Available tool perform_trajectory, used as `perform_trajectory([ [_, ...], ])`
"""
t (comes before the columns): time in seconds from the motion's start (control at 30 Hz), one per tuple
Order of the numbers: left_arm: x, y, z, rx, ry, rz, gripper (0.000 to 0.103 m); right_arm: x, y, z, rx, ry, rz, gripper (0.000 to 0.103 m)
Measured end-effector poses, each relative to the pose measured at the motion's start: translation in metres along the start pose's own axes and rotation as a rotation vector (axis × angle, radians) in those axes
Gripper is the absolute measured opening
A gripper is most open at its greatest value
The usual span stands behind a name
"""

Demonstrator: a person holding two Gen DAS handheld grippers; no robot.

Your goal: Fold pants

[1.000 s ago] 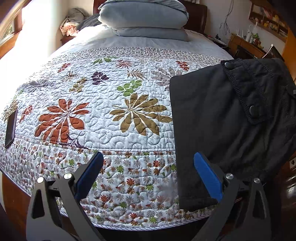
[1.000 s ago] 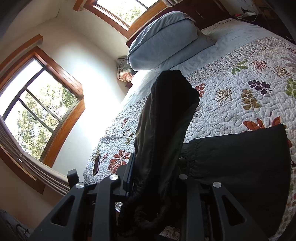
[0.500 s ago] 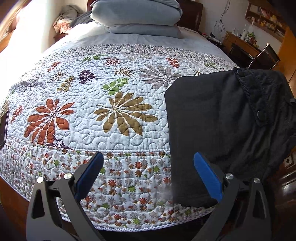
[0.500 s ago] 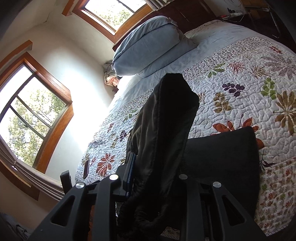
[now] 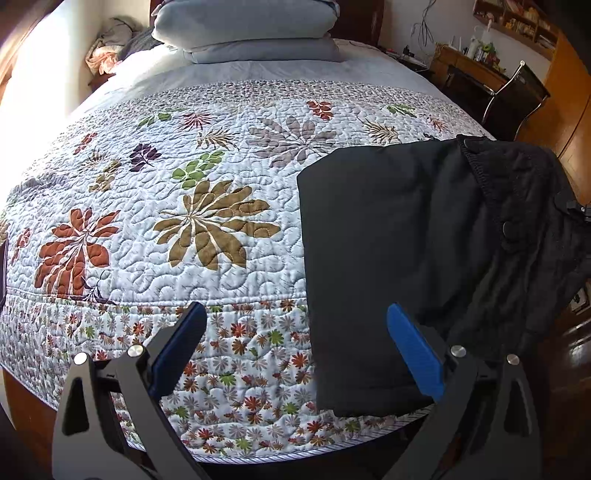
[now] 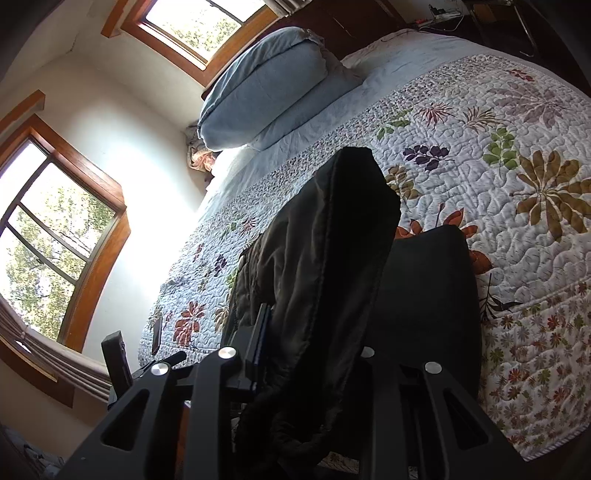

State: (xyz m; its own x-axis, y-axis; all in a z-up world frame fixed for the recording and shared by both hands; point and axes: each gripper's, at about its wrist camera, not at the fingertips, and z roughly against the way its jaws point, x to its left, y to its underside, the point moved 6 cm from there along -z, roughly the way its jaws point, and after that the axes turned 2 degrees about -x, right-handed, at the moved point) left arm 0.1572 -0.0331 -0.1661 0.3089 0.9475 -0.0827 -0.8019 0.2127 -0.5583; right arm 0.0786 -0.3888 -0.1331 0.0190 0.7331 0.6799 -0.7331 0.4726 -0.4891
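Black pants lie folded on the right part of the floral quilt, reaching the bed's foot edge. Their waistband end, with a button, is lifted at the far right. My left gripper hovers open over the foot edge, its right blue pad above the pants' near corner, nothing between the pads. In the right wrist view my right gripper is shut on a thick bunch of the pants, which stands up between its fingers above the flat folded part.
Stacked blue-grey pillows sit at the head of the bed. A dark phone lies near the quilt's left edge. A desk and chair stand right of the bed, above wooden floor. Windows line the left wall.
The left gripper has slid right along the foot of the bed, so the pants sit closer to its right pad. The right gripper has moved and sunk a little, still clamped on the fabric.
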Motion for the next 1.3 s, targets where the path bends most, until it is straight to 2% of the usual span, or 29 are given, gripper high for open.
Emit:
perform_trajectory([
  [0.33, -0.01, -0.001, -0.009, 0.016, -0.026, -0.018, 0.098, -0.04, 0.015, -0.007, 0.013, 0.0, -0.081, 0.027],
  [0.6, -0.018, -0.005, -0.001, -0.006, -0.039, -0.043, 0.098, -0.068, 0.026, -0.015, 0.016, -0.047, -0.17, 0.027],
  [0.9, -0.027, -0.008, 0.003, -0.016, -0.037, -0.059, 0.098, -0.086, 0.035, -0.022, 0.018, -0.091, -0.216, 0.027],
  [1.03, -0.028, -0.007, 0.002, -0.007, -0.037, -0.064, 0.098, -0.09, 0.037, -0.022, 0.025, -0.117, -0.24, 0.035],
  [1.27, -0.025, -0.005, 0.004, -0.006, -0.044, -0.066, 0.098, -0.086, 0.039, -0.004, 0.013, -0.104, -0.235, 0.057],
  [1.3, -0.024, -0.004, 0.005, -0.005, -0.044, -0.064, 0.098, -0.086, 0.041, 0.0, 0.012, -0.097, -0.233, 0.058],
])
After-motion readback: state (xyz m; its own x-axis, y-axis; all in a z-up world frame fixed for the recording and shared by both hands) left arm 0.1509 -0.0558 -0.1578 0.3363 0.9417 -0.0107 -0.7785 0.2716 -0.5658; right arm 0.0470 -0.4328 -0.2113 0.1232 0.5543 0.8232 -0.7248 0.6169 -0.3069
